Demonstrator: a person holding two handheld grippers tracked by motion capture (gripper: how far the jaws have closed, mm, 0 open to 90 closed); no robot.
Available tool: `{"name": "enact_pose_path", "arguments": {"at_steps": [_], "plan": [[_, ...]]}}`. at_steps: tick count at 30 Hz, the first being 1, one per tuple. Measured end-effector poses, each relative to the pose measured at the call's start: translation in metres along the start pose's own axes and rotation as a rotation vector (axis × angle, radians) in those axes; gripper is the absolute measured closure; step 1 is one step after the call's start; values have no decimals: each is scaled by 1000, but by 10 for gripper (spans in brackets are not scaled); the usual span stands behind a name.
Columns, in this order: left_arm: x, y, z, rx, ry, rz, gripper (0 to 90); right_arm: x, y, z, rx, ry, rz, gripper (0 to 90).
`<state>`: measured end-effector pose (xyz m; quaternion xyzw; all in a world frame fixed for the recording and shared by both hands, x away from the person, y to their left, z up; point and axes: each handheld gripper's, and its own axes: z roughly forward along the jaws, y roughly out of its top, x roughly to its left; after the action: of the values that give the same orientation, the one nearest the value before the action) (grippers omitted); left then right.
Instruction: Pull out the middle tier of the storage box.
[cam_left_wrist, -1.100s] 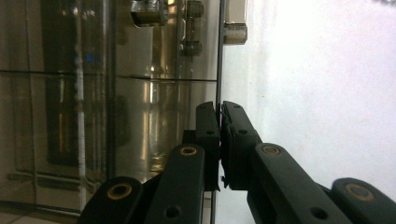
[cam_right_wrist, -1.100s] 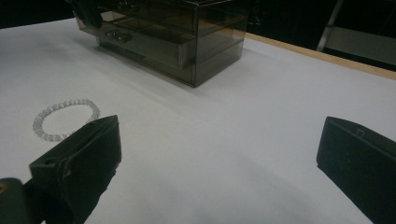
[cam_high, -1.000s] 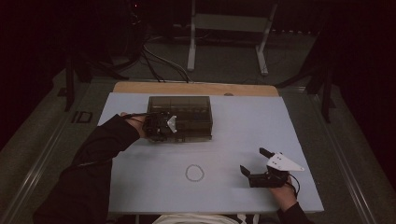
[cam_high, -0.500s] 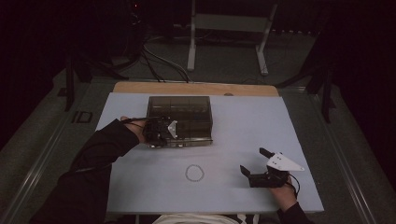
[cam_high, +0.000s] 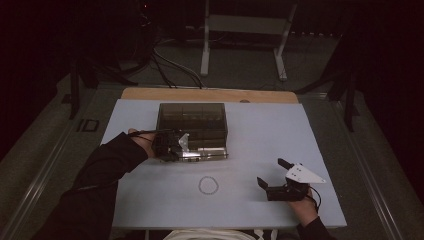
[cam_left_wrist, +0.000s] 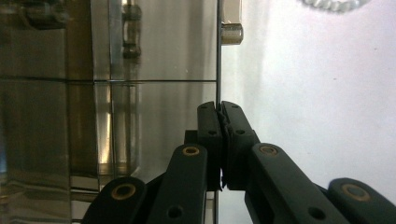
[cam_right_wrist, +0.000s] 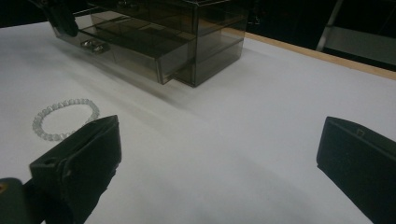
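High view first: nearest the person, the right tool (cam_high: 276, 176) rests on the white worktop (cam_high: 250, 210) with its jaws wide apart and nothing in them. A bead bracelet (cam_high: 208, 185) lies just left of it. Farther off, the left tool (cam_high: 186, 146) is pinched tight on the thin front wall of a drawer (cam_left_wrist: 217, 56), partly out of the smoky clear box (cam_high: 192, 117). I think the drawer is being pulled. Pull straight and slow, so the box does not slide.

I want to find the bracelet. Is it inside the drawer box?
No, the white beaded bracelet lies on the white table, apart from the smoky clear plastic drawer box.
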<state>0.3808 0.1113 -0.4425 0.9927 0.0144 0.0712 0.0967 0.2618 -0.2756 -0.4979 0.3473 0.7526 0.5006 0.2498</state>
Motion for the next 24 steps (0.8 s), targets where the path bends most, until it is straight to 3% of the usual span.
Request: {"name": "enact_pose_path", "arguments": {"at_steps": [2,13,24], "plan": [[-2,0,0,-5,-19,-2,899,0,0,0,0,-1,0,0],[-10,0,1,-4,-28,3,900,0,0,0,0,-1,1,0],[-10,-2,2,-8,-42,13,900,0,0,0,1,0,-1,0]]}}
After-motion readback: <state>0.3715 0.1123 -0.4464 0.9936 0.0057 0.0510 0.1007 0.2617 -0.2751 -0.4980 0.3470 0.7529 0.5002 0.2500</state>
